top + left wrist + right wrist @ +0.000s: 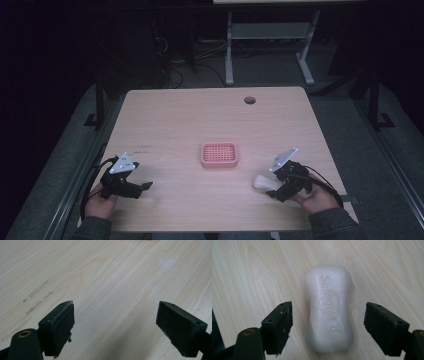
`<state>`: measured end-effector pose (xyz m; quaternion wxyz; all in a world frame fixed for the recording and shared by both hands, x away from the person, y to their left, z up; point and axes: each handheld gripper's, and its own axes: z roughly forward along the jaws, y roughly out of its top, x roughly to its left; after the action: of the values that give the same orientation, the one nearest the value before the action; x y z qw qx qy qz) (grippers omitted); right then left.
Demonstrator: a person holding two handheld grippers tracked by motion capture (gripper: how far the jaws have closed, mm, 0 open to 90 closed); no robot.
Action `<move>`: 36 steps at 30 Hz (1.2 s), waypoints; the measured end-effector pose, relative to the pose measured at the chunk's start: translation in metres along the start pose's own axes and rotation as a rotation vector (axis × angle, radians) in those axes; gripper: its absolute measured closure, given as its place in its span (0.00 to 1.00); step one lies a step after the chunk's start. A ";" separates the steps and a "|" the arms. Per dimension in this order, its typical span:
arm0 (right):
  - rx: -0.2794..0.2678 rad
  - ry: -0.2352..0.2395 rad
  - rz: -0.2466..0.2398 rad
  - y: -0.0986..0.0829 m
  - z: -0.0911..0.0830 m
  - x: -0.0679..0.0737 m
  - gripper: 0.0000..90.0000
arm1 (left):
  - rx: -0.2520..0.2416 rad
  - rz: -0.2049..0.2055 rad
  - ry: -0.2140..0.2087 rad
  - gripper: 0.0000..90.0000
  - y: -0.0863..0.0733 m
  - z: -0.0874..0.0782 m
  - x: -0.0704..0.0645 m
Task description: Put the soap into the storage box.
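1. A white bar of soap [329, 310] lies flat on the light wooden surface [190, 115], its embossed lettering facing up in the right gripper view.
2. The right gripper [328, 317] straddles the soap: its jaws are spread wide, one on each long side of the bar, with bare wood showing between each pad and the soap, so neither pad touches it.
3. In the high view the soap [263, 181] sits to the right of the pink soap dish [218, 154] and nearer the person's edge of the surface, clearly apart from the dish.
4. There the right gripper [276, 190] is at the soap, on the side away from the dish, held in the person's right hand [316, 197], with its grey three-cornered plate [283, 159] tilted up above it.
5. The pink soap dish has a grid of small openings across its top and stands near the middle of the surface, with nothing in it.
6. The left gripper [146, 186] is well to the left of the dish, also toward the person's edge, held in the left hand [100, 202].
7. In the left gripper view the left gripper [115, 317] has its jaws spread apart over bare wood, with nothing between them.
8. A round hole [249, 100] is in the surface beyond the dish, near the far edge.
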<state>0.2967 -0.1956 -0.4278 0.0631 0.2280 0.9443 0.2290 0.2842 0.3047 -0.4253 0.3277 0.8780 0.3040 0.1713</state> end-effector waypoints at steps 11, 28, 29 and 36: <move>0.058 0.013 0.002 0.012 0.016 -0.001 0.31 | 0.002 -0.007 -0.003 0.17 0.000 -0.001 0.001; 0.114 0.018 -0.015 0.018 0.028 -0.003 0.50 | -0.004 -0.003 -0.013 0.17 0.000 -0.001 0.001; 0.116 0.018 -0.017 0.018 0.028 -0.003 0.51 | -0.004 -0.002 -0.014 0.17 0.000 -0.001 0.001; 0.124 0.022 -0.020 0.018 0.028 -0.004 0.52 | -0.008 -0.001 -0.019 0.17 0.001 -0.001 0.000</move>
<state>0.3140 -0.1714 -0.4445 0.0405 0.2195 0.9595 0.1717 0.2843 0.3050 -0.4241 0.3341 0.8782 0.3005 0.1638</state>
